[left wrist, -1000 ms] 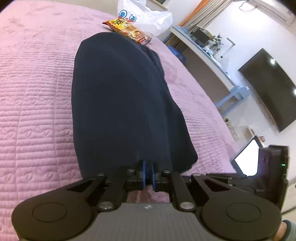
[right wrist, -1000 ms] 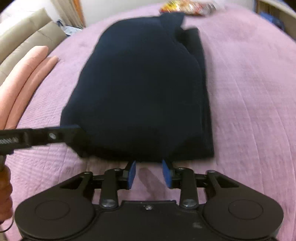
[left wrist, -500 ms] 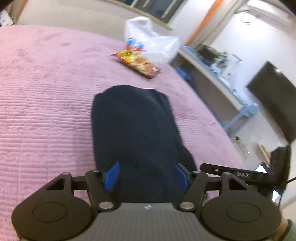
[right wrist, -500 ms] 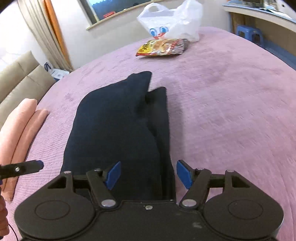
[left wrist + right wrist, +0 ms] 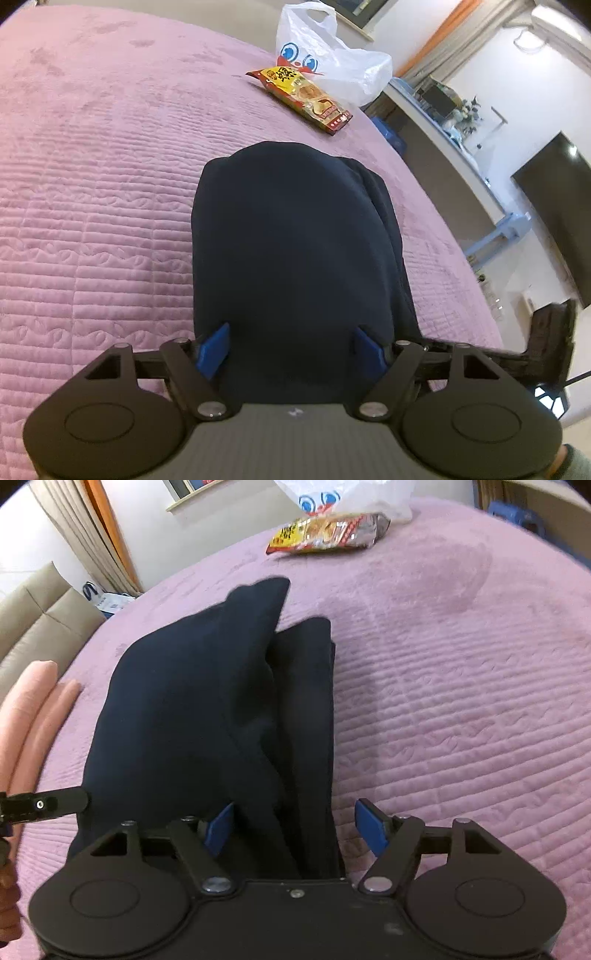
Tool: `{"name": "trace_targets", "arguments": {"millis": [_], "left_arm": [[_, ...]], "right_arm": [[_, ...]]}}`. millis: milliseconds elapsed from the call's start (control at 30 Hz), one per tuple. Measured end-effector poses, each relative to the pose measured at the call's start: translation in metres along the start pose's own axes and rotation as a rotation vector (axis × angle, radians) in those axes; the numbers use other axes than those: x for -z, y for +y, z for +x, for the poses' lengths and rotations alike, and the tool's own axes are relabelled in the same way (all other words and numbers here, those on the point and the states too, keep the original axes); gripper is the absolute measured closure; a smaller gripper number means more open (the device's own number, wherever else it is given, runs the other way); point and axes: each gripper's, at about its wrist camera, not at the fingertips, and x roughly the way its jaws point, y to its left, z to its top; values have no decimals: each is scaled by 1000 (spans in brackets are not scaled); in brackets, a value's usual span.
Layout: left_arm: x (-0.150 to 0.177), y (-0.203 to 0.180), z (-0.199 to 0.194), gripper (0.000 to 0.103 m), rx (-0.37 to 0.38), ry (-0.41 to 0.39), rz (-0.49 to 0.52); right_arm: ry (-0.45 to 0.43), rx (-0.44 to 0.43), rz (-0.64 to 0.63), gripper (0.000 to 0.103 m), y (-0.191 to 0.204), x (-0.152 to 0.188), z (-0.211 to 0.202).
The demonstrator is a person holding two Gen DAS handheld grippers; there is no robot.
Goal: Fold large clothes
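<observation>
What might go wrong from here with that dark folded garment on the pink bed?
The dark garment is folded unevenly: one layer juts out along its right side, so another fold may come out lopsided. Both the left gripper and right gripper are open, holding nothing, so a hasty grab may catch only the top layer. The snack packet lies just beyond; sliding the garment forward could push it.

From my left gripper (image 5: 291,349), the near hem of the navy garment (image 5: 295,240) drops out of sight behind the gripper body between the spread fingers. On my right gripper (image 5: 295,829), that near end is hidden the same way. Ahead of the right fingers, the snack packet (image 5: 327,531) is blurred, its print unreadable, and the white plastic bag (image 5: 332,498) beyond it is cut by the top edge.
</observation>
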Motion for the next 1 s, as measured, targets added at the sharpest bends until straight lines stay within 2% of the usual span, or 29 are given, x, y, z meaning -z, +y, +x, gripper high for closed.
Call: {"name": "trace_targets", "arguments": {"millis": [100,267,433,533,600,700,767,833,933,1000], "left_arm": [[-3,7,3,26,16,-8,-18],[-5,11,3,25,24,-14,-65],[-4,23,-6,26,23,-34,-211],[3,33,-17,26,59,-79,-296],[4,35,-14,19,69,-23,-310],[6,34,9,16,11,132,-282],[8,32,19,10,24,147,-261],[6,33,32,8,58,154,-264],[2,35,48,6,115,130,-284],[0,34,56,5,121,110,-298]], "right_arm": [[20,-50,39,16,-8,-1,8],[23,-76,0,9,-7,-1,10],[13,-68,-33,9,-1,1,13],[5,-82,-29,9,-3,3,13],[-2,-85,-31,9,-4,4,13],[-9,-85,-34,9,-5,5,14],[-14,-84,-39,9,-4,8,12],[-17,-85,-49,9,-2,9,10],[-19,-88,-61,9,0,11,10],[-19,-81,-80,9,3,11,10]]}}
